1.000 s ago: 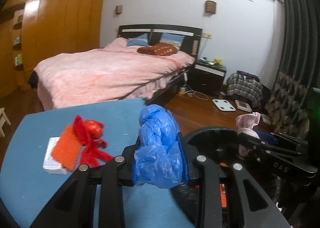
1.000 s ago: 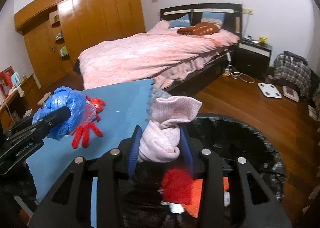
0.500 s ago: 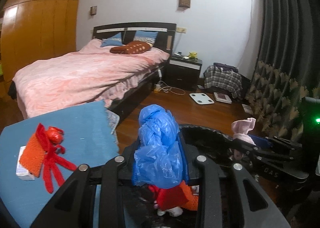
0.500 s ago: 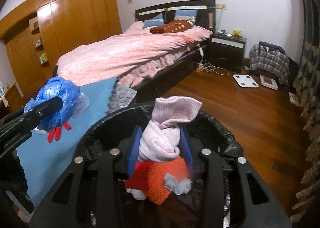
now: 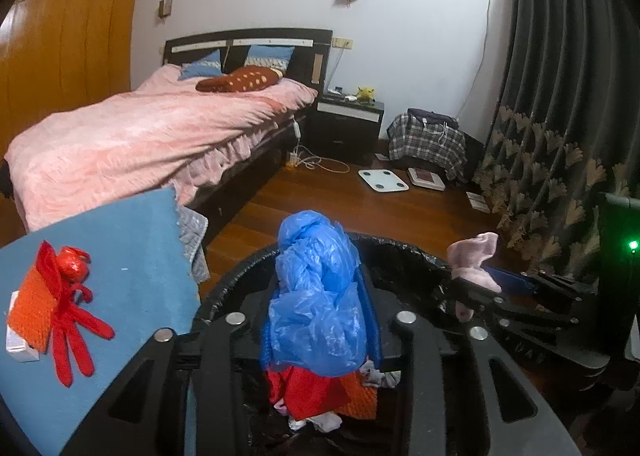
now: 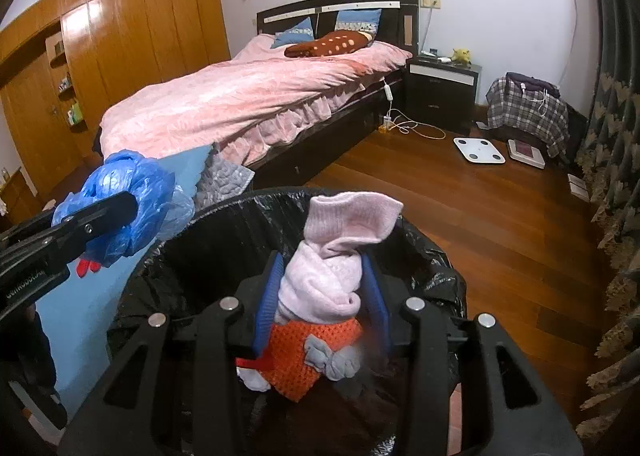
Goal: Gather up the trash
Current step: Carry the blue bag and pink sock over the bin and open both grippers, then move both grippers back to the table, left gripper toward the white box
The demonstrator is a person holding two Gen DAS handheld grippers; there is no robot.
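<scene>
Already some knits lie in the black-lined bin (image 6: 432, 252); left on the blue desk (image 5: 132, 256) are a red glove (image 5: 76, 328) and an orange knit (image 5: 32, 312). The left claw (image 5: 320, 320) loosens around a blue plastic bag (image 5: 316, 296) above the bin, and the right claw (image 6: 320, 296) loosens around a pink sock (image 6: 332, 256). Behind: pink bed (image 6: 248, 103), wood floor (image 6: 500, 223).
</scene>
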